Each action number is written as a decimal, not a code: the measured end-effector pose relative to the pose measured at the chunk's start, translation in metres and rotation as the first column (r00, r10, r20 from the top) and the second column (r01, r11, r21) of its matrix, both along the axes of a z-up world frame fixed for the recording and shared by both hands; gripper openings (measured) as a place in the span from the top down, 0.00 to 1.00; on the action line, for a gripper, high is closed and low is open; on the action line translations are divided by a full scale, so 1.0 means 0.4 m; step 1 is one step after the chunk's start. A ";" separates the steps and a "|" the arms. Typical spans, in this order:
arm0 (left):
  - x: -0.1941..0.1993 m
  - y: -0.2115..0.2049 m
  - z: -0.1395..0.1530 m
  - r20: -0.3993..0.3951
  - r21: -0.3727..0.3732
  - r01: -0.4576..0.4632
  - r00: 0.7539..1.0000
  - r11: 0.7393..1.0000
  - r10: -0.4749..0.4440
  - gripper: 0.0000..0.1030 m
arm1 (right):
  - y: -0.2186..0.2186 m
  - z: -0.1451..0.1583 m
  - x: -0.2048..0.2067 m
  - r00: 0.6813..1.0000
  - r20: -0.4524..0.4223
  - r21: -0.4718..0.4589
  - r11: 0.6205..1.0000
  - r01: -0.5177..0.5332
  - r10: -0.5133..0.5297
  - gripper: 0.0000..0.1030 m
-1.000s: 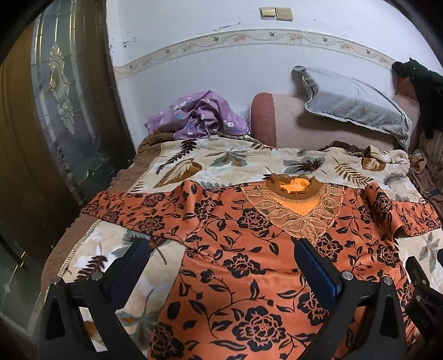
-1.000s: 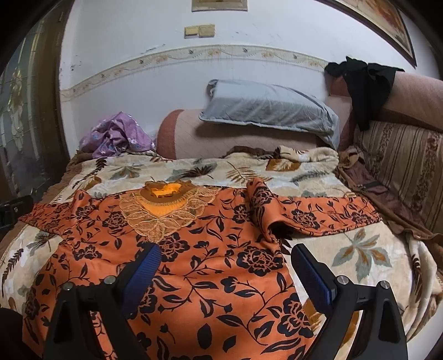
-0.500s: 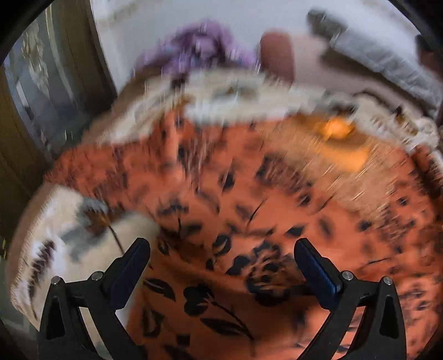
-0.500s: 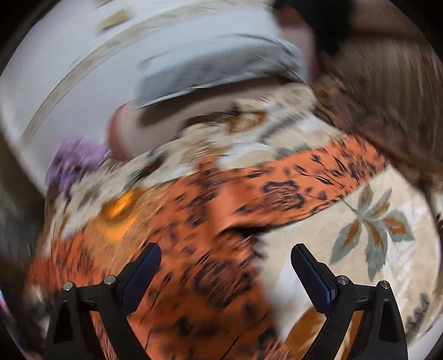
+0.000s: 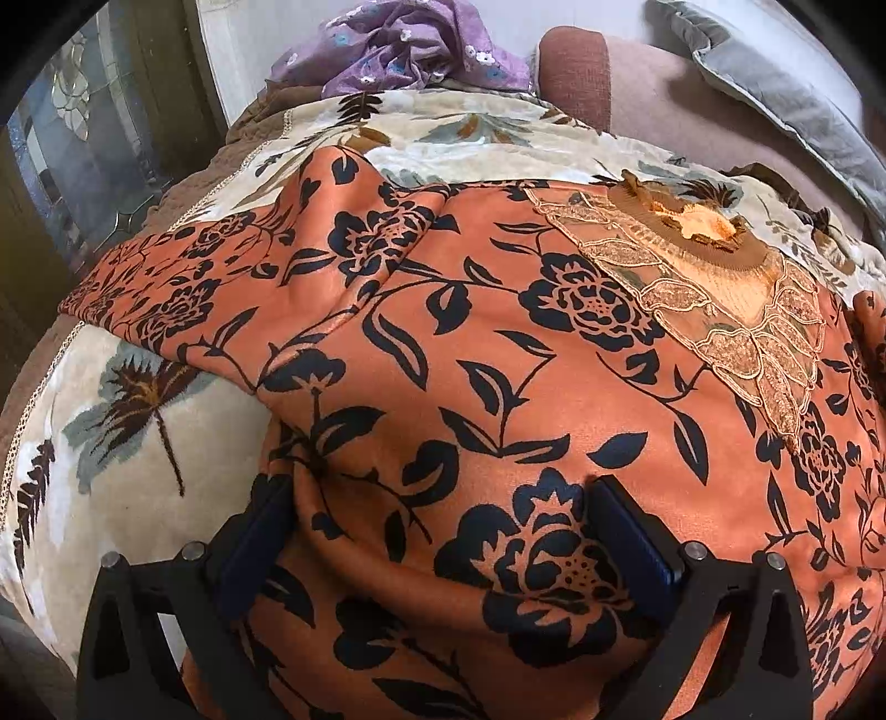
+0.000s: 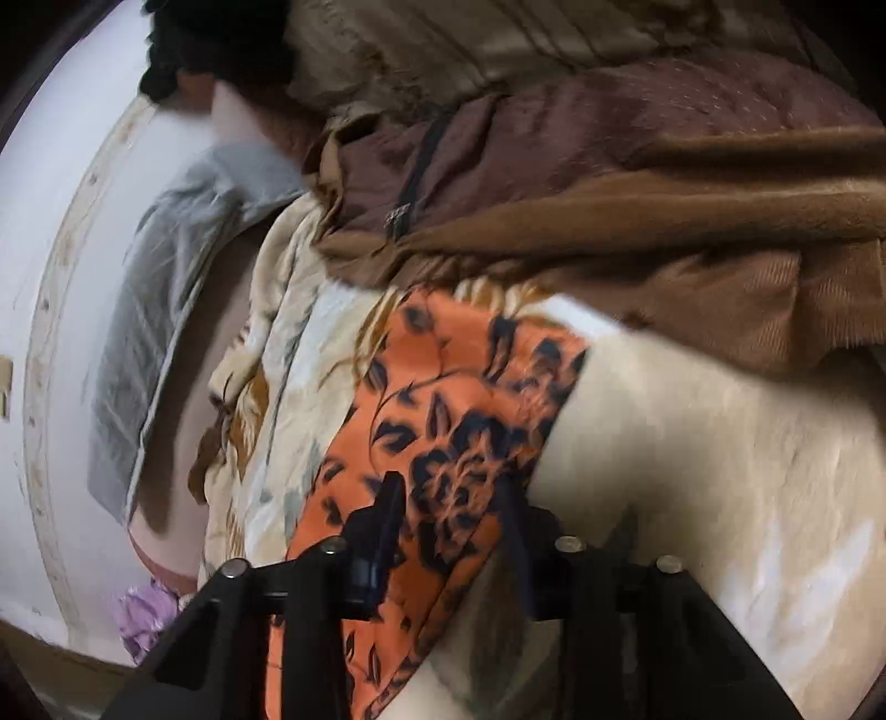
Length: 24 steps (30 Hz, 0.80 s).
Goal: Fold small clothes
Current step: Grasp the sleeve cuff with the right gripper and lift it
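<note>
- Left wrist view: the orange floral top (image 5: 498, 343) lies spread over the leaf-patterned blanket (image 5: 111, 443), filling the middle and right of the frame, its lace neckline (image 5: 714, 293) at upper right and one sleeve (image 5: 183, 288) reaching to the left edge. The left gripper (image 5: 437, 531) at the bottom has its tongs spread wide and sunk into the cloth, a bulge of fabric between them but not pinched. A purple garment (image 5: 404, 50) sits at the top.
- Right wrist view: blurred and tilted. The other sleeve (image 6: 459, 421) runs from the centre down to the bottom. The right gripper (image 6: 448, 526) straddles it; its tongs have just been closing, the sleeve between them, but the blur hides whether the pads press yet.
- Risk, as I judge it: closing on a thick bunch could drag the blanket up with the top, and a shallow nip on the sleeve could slip and skew the fold.
</note>
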<state>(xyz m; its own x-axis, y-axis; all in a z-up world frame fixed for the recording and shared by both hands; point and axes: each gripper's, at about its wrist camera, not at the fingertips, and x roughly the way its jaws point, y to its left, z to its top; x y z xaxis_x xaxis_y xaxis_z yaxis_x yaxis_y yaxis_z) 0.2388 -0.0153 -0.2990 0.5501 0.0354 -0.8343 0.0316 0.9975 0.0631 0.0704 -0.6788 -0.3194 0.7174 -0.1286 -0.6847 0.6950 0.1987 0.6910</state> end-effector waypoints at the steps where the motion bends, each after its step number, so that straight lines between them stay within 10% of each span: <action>1: 0.005 0.001 0.001 -0.006 -0.003 -0.002 1.000 1.000 0.002 0.00 | -0.002 0.005 0.003 1.000 -0.015 -0.006 1.000 -0.001 0.001 0.65; 17: 0.006 -0.012 0.003 0.001 0.021 0.003 1.000 1.000 -0.003 0.00 | -0.040 -0.038 -0.009 0.996 0.007 -0.067 0.993 0.094 -0.094 0.61; 20: 0.002 -0.013 0.005 0.004 0.028 0.001 1.000 1.000 -0.001 0.00 | -0.031 -0.038 -0.013 0.994 0.031 -0.053 0.993 0.106 -0.105 0.95; 24: -0.001 -0.023 0.014 0.017 0.059 0.006 1.000 0.998 -0.007 0.00 | 0.055 0.098 0.024 0.986 0.168 -0.144 0.989 0.023 0.001 0.95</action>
